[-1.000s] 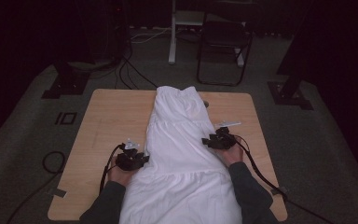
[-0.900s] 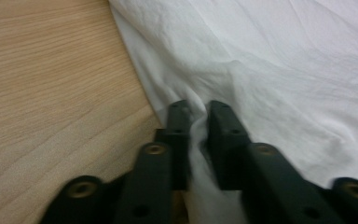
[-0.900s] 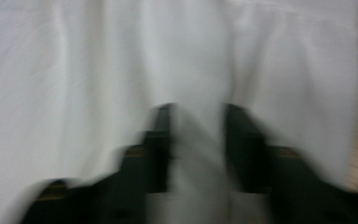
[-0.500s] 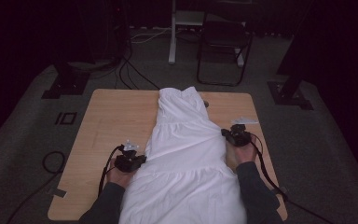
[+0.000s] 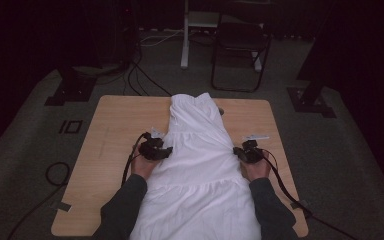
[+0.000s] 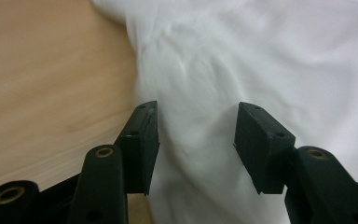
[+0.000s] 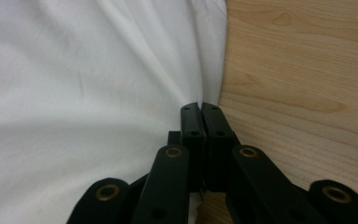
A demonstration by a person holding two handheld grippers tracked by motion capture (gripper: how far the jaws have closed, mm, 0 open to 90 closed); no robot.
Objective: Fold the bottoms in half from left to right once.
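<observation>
So the big light-wood rectangular table (image 5: 115, 125) is the anchor here. Lying lengthwise down the middle of that table is a white tiered cotton dress (image 5: 200, 170), narrow bodice end toward the table's far edge, wide skirt spilling over the near edge between the person's dark sleeves.

At the dress's left edge, about halfway down the table, sits the left gripper (image 5: 166, 151). In the left gripper view its jaws stand apart over the white cloth, having just been opening, with fabric lying between them but the pads (image 6: 142, 140) not pressing on it; bare table wood is off to one side of them.

Across the dress at its right edge, roughly level with the other one, is the right gripper (image 5: 240, 151). In the right gripper view its jaws are pinched together right at the dress's hem, where cloth meets wood, with the cloth edge drawn into folds at their tips, so it looks clamped on the hem.
</observation>
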